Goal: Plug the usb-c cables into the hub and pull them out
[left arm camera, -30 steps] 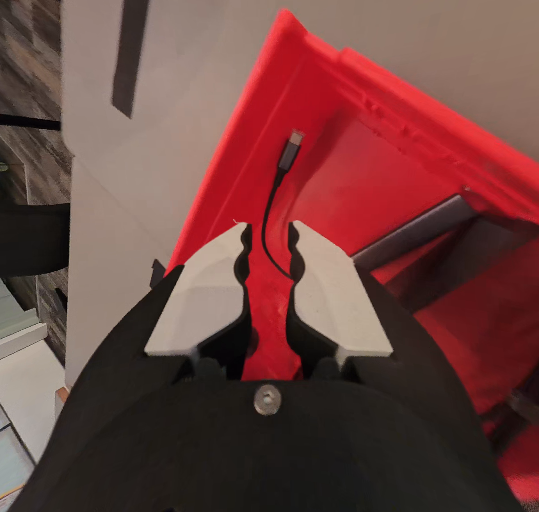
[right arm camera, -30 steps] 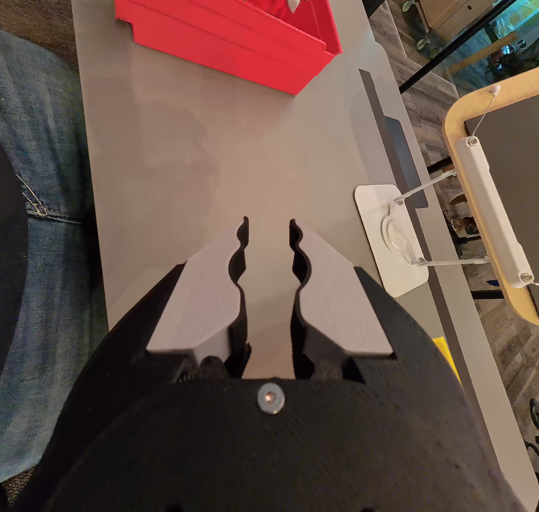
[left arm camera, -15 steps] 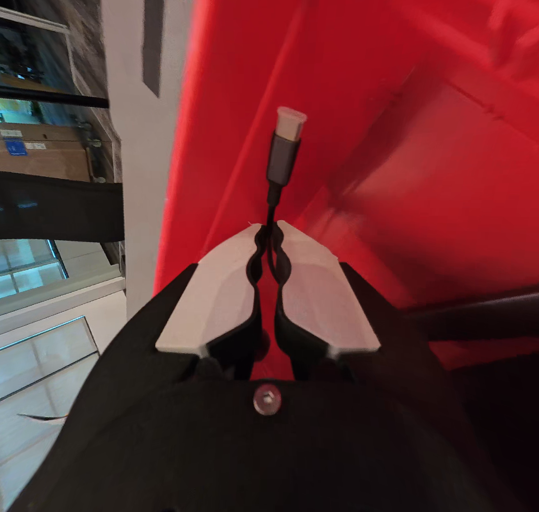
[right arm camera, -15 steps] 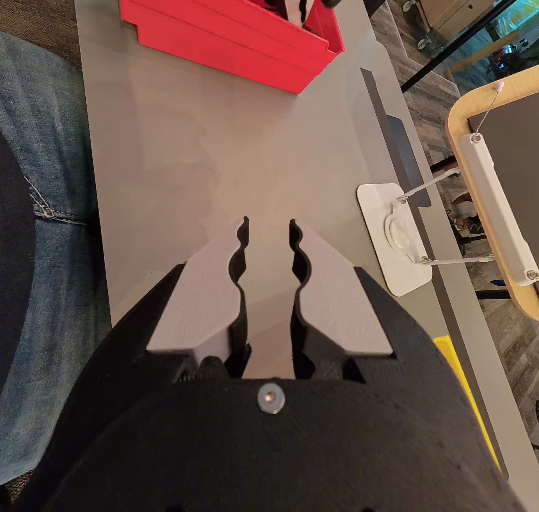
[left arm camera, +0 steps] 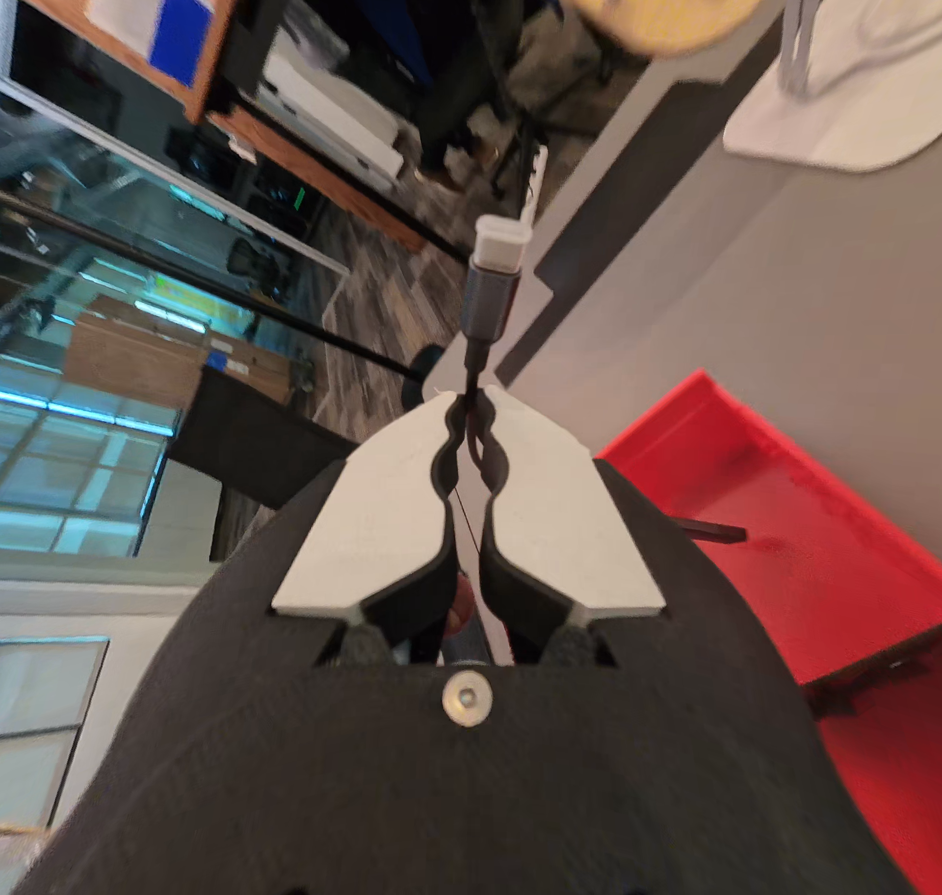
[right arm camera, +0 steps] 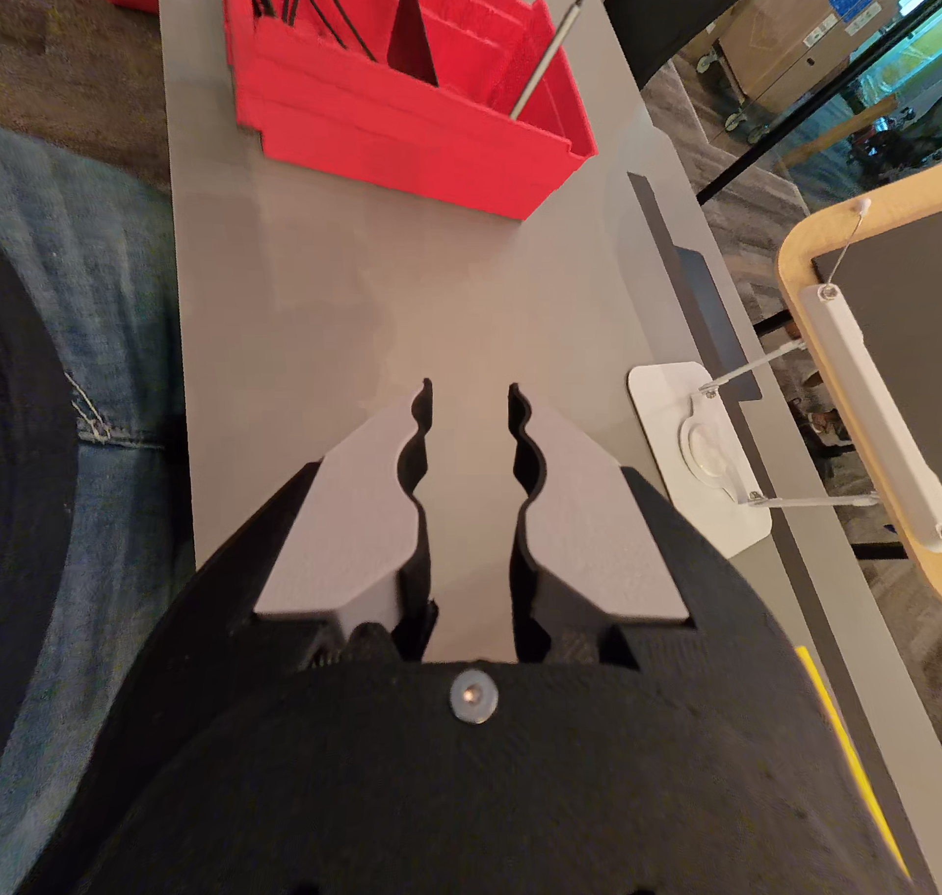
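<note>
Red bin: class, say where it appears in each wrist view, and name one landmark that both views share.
Left wrist view: the red bin fills the lower right, beside the fingers clamping the usb-c cable.
Right wrist view: the red bin sits top centre on the grey table.
Shared landmark: the white stand base, top right in the left view, mid right in the right view.

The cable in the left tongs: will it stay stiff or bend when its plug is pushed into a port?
The cable looks thin, so it will probably flex under a push. The left tongs pinch it behind the plug, not on it, so the plug may tilt. The short stretch between them stands straight now, so it seems fairly stiff.
</note>
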The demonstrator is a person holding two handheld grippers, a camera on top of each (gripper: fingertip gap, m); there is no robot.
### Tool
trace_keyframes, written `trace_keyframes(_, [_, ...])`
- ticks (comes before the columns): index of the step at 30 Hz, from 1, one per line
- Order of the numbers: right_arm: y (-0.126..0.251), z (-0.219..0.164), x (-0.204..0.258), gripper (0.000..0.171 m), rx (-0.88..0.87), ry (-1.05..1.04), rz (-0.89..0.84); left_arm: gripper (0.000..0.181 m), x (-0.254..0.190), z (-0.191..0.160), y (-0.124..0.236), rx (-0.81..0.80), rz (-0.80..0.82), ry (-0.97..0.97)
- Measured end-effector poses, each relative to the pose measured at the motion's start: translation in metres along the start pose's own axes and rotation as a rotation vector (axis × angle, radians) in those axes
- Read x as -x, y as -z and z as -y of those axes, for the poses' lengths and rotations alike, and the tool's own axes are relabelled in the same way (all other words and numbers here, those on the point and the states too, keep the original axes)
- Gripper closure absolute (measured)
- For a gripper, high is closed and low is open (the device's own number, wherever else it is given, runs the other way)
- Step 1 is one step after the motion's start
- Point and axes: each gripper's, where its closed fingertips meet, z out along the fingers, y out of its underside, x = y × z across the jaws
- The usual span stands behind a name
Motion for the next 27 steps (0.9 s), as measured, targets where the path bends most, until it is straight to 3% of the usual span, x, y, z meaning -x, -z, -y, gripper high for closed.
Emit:
trace_keyframes(8, [-0.015, 0.044, -0.026, 0.125, -0.175, -0.190, -0.007, 0.178, -0.013, 0.121, 0.052, -0.282, 0.017, -0.047])
trace_keyframes(15, [-0.038, 0.071, -0.043, 0.111, -0.254, -0.302, -0.027, 0.179, -0.052, 0.193, 0.085, -0.429, -0.042, -0.084])
trace_keyframes(23, [-0.077, 0.032, -0.068, 0.125, -0.098, -0.300, -0.192, 0.178, -0.121, 0.234, 0.106, -0.494, -0.143, -0.102])
trace_keyframes(27, [-0.093, 0.015, -0.066, 0.142, -0.070, -0.316, -0.198, 0.178, -0.148, 0.248, 0.114, -0.521, -0.196, -0.112])
